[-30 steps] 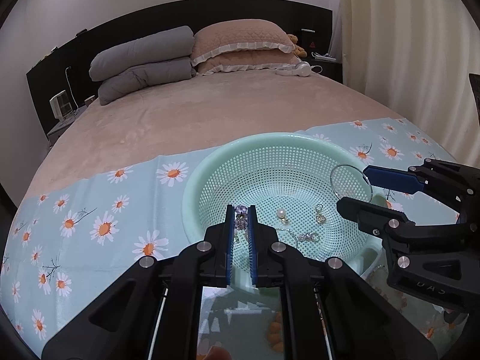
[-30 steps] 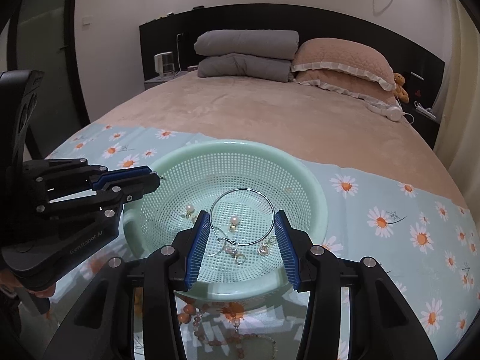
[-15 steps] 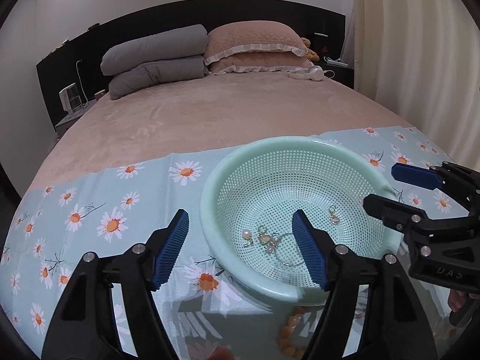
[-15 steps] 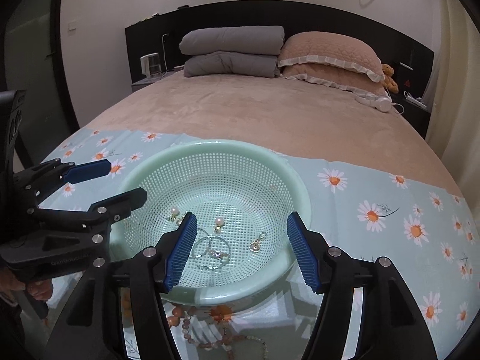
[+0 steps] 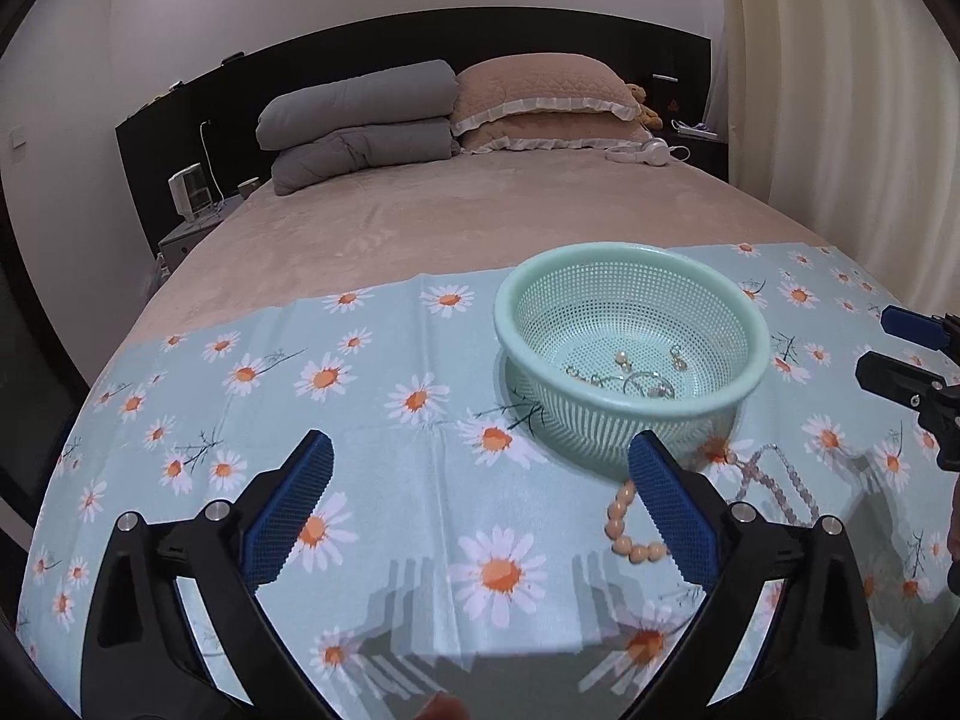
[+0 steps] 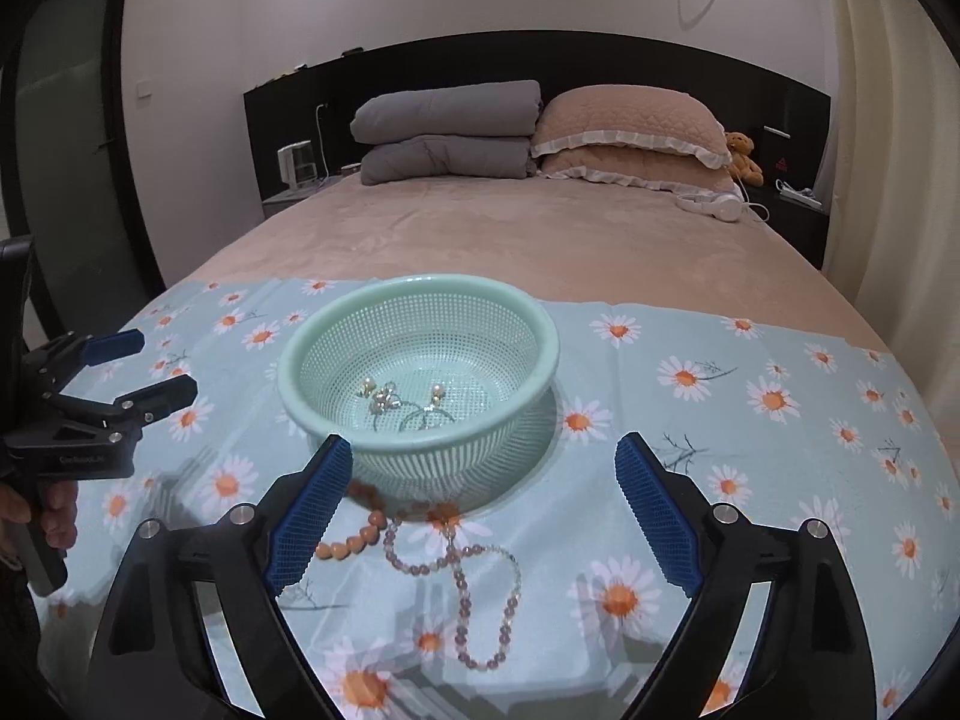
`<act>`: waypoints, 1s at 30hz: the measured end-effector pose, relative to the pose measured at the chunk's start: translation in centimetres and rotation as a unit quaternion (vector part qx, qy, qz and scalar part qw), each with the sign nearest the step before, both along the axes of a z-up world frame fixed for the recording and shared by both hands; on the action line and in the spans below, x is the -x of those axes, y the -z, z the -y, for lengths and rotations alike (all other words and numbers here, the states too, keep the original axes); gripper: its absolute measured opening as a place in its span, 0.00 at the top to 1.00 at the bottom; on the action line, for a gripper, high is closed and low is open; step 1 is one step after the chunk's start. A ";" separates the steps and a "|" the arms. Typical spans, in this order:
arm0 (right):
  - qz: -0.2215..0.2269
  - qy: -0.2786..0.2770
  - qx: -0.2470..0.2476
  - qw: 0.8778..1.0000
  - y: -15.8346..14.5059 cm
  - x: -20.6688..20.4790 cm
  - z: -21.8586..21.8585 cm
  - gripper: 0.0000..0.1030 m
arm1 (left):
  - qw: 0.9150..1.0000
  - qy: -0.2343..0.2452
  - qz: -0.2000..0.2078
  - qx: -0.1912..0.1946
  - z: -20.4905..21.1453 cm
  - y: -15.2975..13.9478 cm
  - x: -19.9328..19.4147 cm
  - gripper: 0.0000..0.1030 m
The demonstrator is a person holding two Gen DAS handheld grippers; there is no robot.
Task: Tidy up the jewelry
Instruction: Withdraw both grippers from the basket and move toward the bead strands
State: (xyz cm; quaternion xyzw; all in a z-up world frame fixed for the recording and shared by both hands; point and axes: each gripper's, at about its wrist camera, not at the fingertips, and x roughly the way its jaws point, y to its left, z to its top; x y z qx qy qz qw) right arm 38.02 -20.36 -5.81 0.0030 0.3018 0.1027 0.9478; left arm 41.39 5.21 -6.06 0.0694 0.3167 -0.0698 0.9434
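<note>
Bed with daisy cloth [image 6: 720, 420]. Green basket [image 6: 528, 324] ahead of right gripper [image 6: 483, 531], jaws spread, empty; earrings, ring inside. Purple bead necklace [image 6: 480, 588] between its jaws, long axis running toward camera. Left gripper [image 5: 480, 510] spread, empty; orange beads [image 5: 624, 525] by its right jaw.

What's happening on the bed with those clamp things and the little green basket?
A person is sorting jewelry with a hand-held gripper in each hand. Both the left gripper and right gripper are open and empty, hovering above the daisy cloth. The green basket already holds several small pieces, including pearl earrings and a thin bangle. Two bead strands lie on the cloth in front of the basket: an orange one and a purple one.
</note>
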 end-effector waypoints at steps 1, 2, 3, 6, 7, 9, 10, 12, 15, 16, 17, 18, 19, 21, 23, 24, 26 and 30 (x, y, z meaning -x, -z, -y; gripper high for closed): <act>0.001 0.006 -0.003 1.000 0.1 1.4 0.5 0.16 | 1.000 -0.003 0.003 0.000 -0.4 0.0 1.4 0.05; 0.000 0.011 -0.008 1.000 0.2 2.6 1.0 0.15 | 1.000 -0.001 0.003 0.002 -0.7 0.1 2.7 0.05; -0.002 0.017 -0.013 1.000 0.4 3.8 1.4 0.15 | 1.000 -0.001 0.005 0.001 -1.0 0.2 4.1 0.05; -0.006 0.031 -0.026 0.999 1.1 7.3 2.2 0.15 | 1.000 -0.010 0.007 0.011 -1.7 0.8 8.0 0.05; -0.007 0.035 -0.024 0.999 1.3 8.4 2.1 0.15 | 1.000 -0.015 0.006 0.017 -1.8 1.0 9.3 0.05; -0.006 0.037 -0.017 0.999 1.7 10.6 1.8 0.15 | 1.000 -0.018 0.004 0.022 -1.9 1.7 11.8 0.05; -0.006 0.036 -0.010 0.999 2.0 11.7 1.5 0.15 | 1.000 -0.021 0.005 0.018 -1.8 2.1 13.1 0.05; -0.005 0.030 0.010 0.999 2.6 13.6 0.8 0.14 | 1.000 -0.019 0.008 0.012 -1.5 2.8 15.5 0.05; -0.014 0.018 0.045 0.999 3.5 15.3 -0.7 0.14 | 1.000 -0.020 0.008 0.009 -1.0 3.8 18.2 0.05; -0.018 0.013 0.051 0.998 3.7 15.7 -1.1 0.14 | 1.000 -0.017 0.003 0.014 -0.9 4.1 18.8 0.05; -0.020 0.011 0.055 0.998 4.0 16.0 -1.4 0.14 | 1.000 -0.017 -0.002 0.019 -0.8 4.4 19.3 0.05; -0.021 0.010 0.054 0.998 4.2 16.3 -1.6 0.14 | 1.000 -0.017 -0.007 0.023 -0.6 4.8 19.7 0.05; -0.023 0.007 0.049 0.998 4.4 16.5 -1.7 0.14 | 1.000 -0.014 -0.011 0.025 -0.3 5.1 20.0 0.05; -0.027 0.007 0.040 0.999 4.8 16.7 -1.7 0.14 | 1.000 -0.008 -0.014 0.020 0.2 5.9 20.5 0.05; -0.034 0.008 0.032 0.999 5.4 16.3 -1.6 0.14 | 1.000 -0.005 -0.021 0.013 0.8 6.6 20.2 0.05; -0.038 0.008 0.028 0.999 5.8 16.0 -1.4 0.14 | 1.000 -0.003 -0.024 0.011 1.1 6.9 19.9 0.05; -0.043 0.009 0.022 0.999 6.4 14.9 -1.3 0.14 | 1.000 0.001 -0.026 0.006 1.7 7.3 18.8 0.05; -0.056 0.023 0.018 0.998 7.8 11.0 -0.8 0.14 | 0.999 0.017 -0.036 0.021 2.9 7.5 14.3 0.05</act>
